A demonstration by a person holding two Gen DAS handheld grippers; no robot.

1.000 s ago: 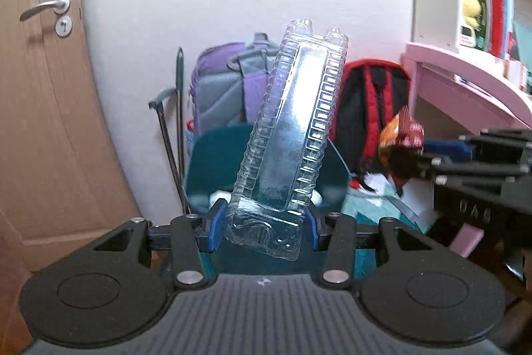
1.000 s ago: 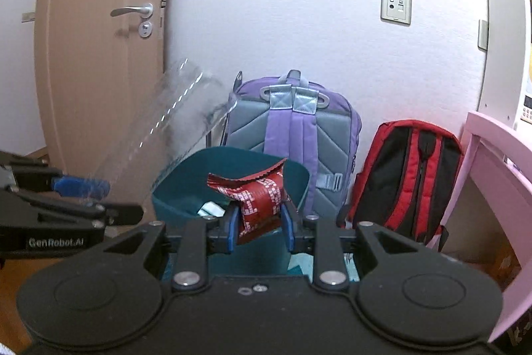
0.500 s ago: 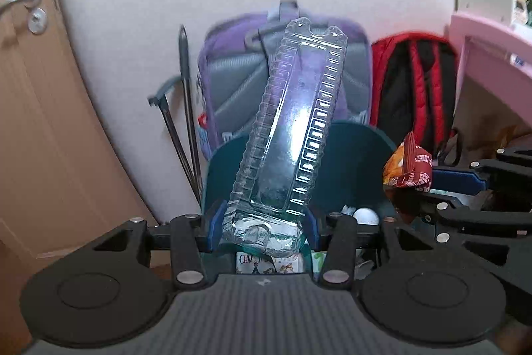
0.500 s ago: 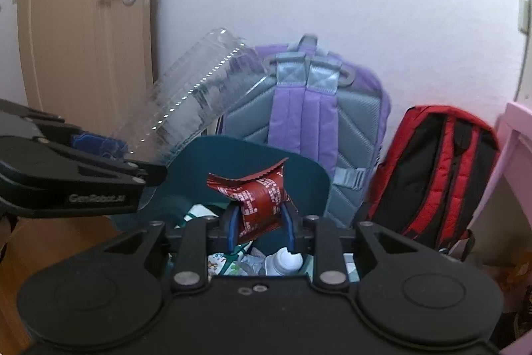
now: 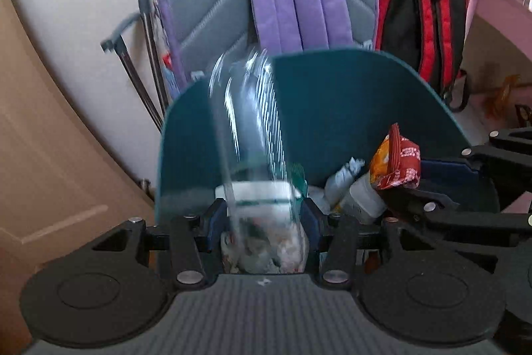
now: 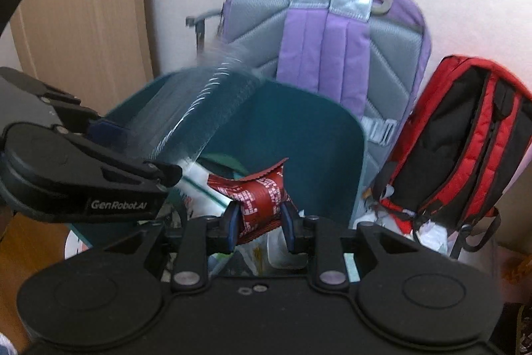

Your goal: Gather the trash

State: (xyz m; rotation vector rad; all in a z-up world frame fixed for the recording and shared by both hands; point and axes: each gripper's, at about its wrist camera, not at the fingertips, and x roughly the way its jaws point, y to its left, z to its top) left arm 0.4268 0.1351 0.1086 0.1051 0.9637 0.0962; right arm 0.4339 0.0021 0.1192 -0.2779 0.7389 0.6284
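Right wrist view: both pieces of trash held above the bin (image 6: 332,135), neither yet dropped.
Left gripper (image 5: 264,222) clamps the plastic tray (image 5: 249,122) (blurred); right gripper (image 6: 259,220) pinches the red wrapper (image 6: 262,198).

Each gripper, the left gripper (image 5: 262,218) and the right gripper (image 6: 259,222), is a matte black plastic body with two round raised discs, silver screw heads on its linkage arms, blue finger pads and white "GenRobot.AI" lettering on its side.
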